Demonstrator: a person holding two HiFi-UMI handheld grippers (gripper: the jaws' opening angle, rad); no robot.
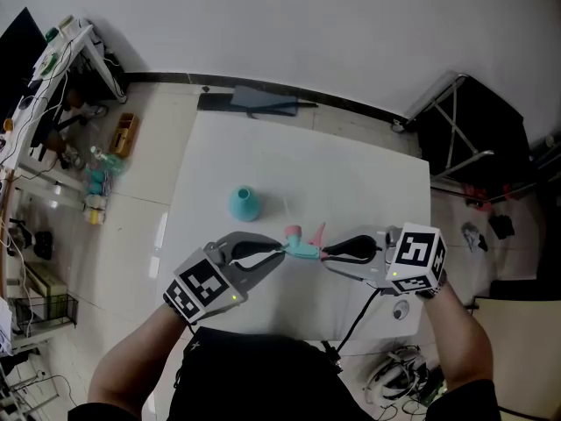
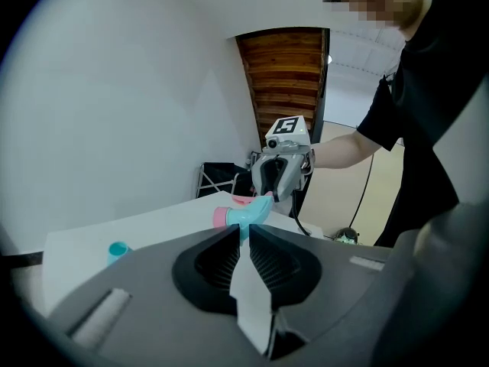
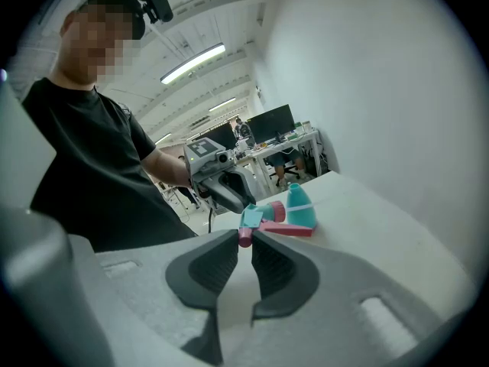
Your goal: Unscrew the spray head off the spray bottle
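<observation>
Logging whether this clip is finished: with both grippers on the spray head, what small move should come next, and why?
Probably lower the spray head to the table and release: it is already off the bottle, pinched in mid-air between the left gripper and the right gripper.

Teal-and-pink spray head (image 1: 302,246) held level, apart from upright teal bottle (image 1: 244,203)

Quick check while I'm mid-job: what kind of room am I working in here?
Most likely a lab or office workroom: a white table on a tiled floor, desks with monitors behind, strip lights overhead, and a cable-cluttered bench alongside.
</observation>
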